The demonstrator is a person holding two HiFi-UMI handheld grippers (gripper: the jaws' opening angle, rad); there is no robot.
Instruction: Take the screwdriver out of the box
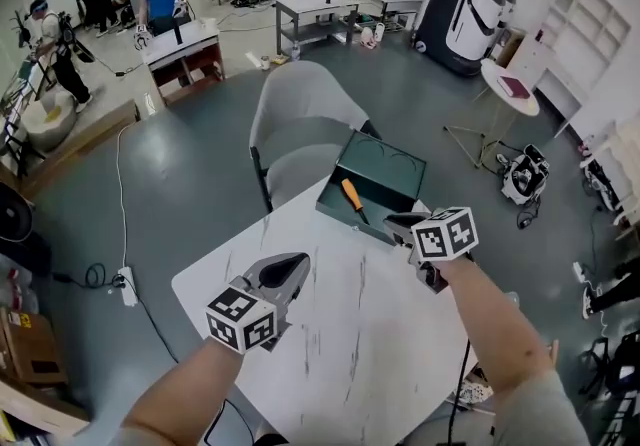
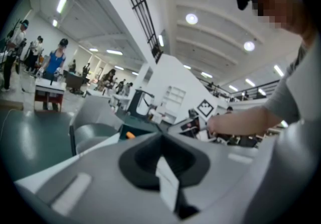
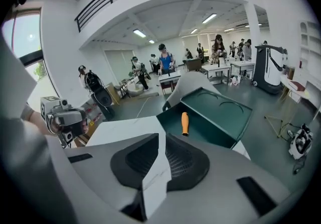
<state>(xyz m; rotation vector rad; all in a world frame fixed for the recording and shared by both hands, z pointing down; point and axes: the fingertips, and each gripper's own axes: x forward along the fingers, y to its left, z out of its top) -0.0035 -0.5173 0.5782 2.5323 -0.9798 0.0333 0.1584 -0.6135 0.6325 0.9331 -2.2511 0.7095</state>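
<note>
An orange-handled screwdriver (image 1: 352, 197) lies inside an open dark green box (image 1: 392, 166) at the far edge of the white marble table (image 1: 340, 334). The box's lid is folded back away from me. My right gripper (image 1: 402, 224) hovers shut and holding nothing, just at the near right rim of the box. In the right gripper view the screwdriver (image 3: 184, 123) lies ahead of the jaws (image 3: 163, 136) in the box (image 3: 220, 110). My left gripper (image 1: 288, 267) is shut and holds nothing, over the table's left middle. In the left gripper view the jaws (image 2: 161, 135) meet; the orange handle (image 2: 130, 135) peeks beyond.
A grey chair (image 1: 300, 114) stands right behind the box. The table's left edge drops to a grey floor with a cable and power strip (image 1: 126, 285). Several people, desks and a white machine (image 1: 465, 14) stand far back.
</note>
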